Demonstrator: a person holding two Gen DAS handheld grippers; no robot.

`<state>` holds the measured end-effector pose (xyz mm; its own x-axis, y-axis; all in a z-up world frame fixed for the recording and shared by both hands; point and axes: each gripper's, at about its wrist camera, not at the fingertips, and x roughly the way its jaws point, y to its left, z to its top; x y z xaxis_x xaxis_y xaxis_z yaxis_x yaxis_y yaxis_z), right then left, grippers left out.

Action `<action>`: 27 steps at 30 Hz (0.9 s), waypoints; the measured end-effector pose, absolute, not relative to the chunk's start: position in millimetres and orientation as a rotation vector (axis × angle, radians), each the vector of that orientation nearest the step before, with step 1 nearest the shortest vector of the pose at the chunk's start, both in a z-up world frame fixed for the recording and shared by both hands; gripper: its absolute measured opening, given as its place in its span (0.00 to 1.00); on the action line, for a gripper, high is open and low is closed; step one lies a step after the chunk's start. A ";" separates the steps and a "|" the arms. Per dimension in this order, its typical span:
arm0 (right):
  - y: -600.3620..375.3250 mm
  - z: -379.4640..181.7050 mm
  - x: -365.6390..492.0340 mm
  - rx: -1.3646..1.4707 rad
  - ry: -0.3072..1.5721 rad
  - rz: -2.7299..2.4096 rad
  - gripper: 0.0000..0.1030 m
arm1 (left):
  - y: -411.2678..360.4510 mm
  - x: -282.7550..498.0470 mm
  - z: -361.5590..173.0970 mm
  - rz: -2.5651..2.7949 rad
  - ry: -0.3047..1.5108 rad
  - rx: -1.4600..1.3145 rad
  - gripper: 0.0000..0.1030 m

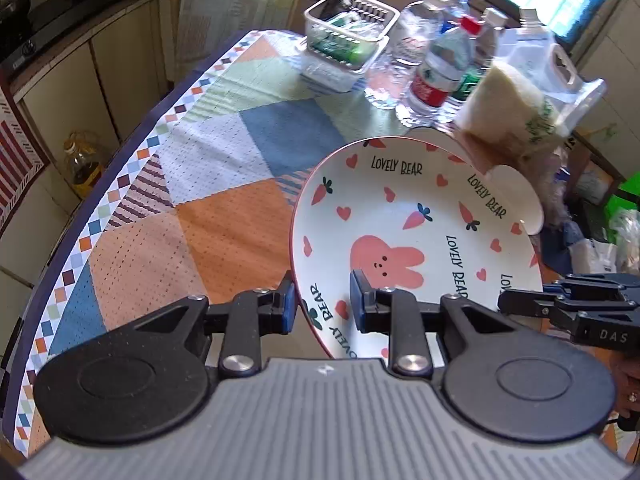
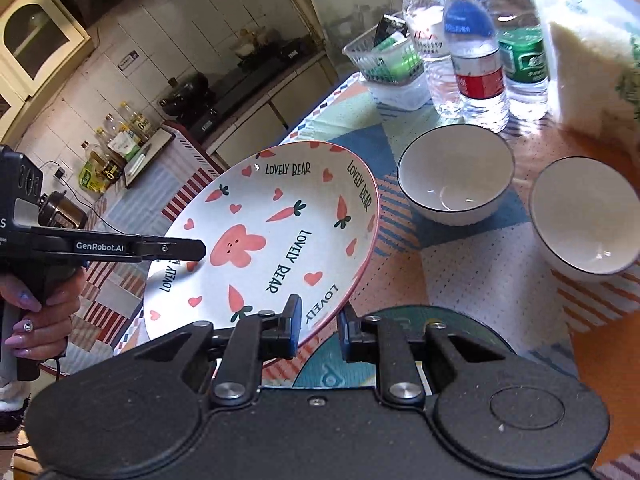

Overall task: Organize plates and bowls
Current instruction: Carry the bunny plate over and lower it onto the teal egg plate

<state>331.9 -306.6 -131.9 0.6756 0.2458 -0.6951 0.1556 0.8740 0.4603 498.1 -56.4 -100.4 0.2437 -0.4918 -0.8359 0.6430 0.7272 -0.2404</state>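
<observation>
Both grippers on the same plate. It's a white round ceramic plate with a thin pink rim, printed with a pink bunny face in the middle, red hearts, orange carrots and black "LOVELY BEAR" text around it. It's shallow and glossy, held tilted above the desk, which is covered by a patchwork cloth in orange, blue, green and white.

Left gripper: fingers straddle the plate's near rim, one blue pad outside under the edge, the other on the printed face. Fingers clamped on the rim.

Right gripper: same arrangement on the opposite edge, one finger on the printed face, the other beneath the rim. Fingers clamped on the plate too. In the right wrist view the left gripper comes in from the left side, held by a hand with painted nails.

Beyond the plate, two white ceramic bowls with thin dark rims sit upright on the cloth: one nearer the bottles, the other to its right, near but not touching. A dark green round plate lies flat on the desk under the right gripper, partly hidden.

At the back of the desk: clear plastic water bottles, a clear slotted plastic basket and a bagged pale block.
</observation>
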 end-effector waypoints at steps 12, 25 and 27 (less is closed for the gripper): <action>-313.5 -110.9 245.7 0.497 0.799 0.016 0.23 | -66.4 411.8 -87.0 -0.851 1.104 0.248 0.24; -330.6 -160.8 198.3 0.564 0.866 -0.033 0.23 | -96.9 366.7 -137.7 -0.806 1.233 0.309 0.25; -332.4 -167.8 196.4 0.563 0.880 -0.035 0.23 | -101.6 363.3 -142.9 -0.805 1.237 0.328 0.25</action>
